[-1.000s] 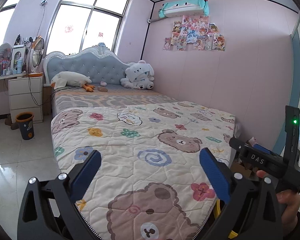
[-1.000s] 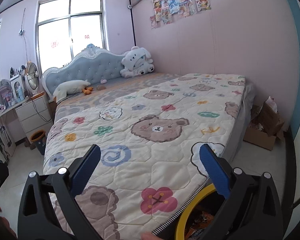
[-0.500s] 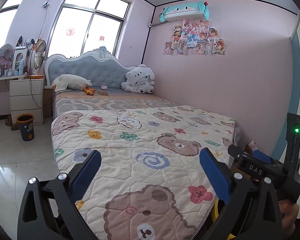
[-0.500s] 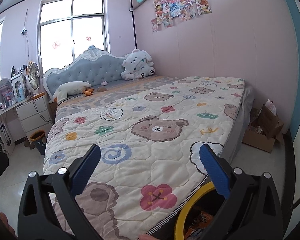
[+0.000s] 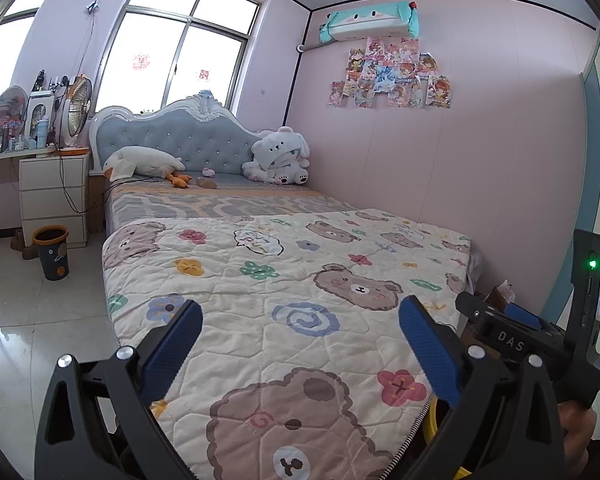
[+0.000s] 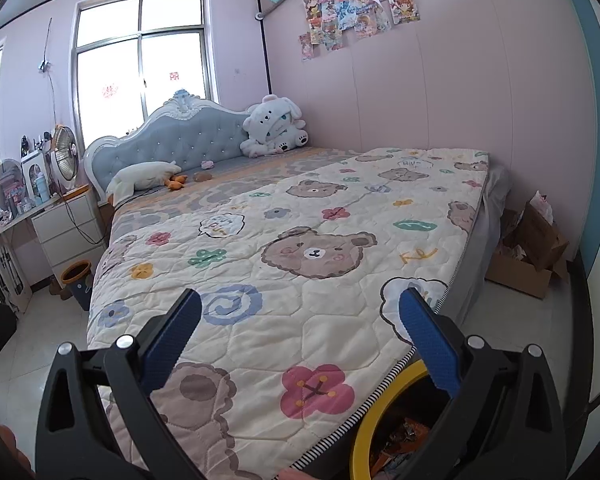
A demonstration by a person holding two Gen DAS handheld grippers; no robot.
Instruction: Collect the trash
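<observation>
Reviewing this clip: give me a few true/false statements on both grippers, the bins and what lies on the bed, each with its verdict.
1. Both the left gripper and the right gripper are open and hold nothing. True.
2. The yellow-rimmed bin stands on the quilt. False: it sits below the foot of the bed and has wrappers inside.
3. A dark bin with an orange rim stands on the floor near the white drawers. True.
4. The white goose plush lies on the floor. False: it lies on the bed by the headboard.

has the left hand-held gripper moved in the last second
Yes. In the left wrist view the blue tufted headboard and white plush bunny sit lower now, so the left hand-held gripper has tilted upward.
</observation>
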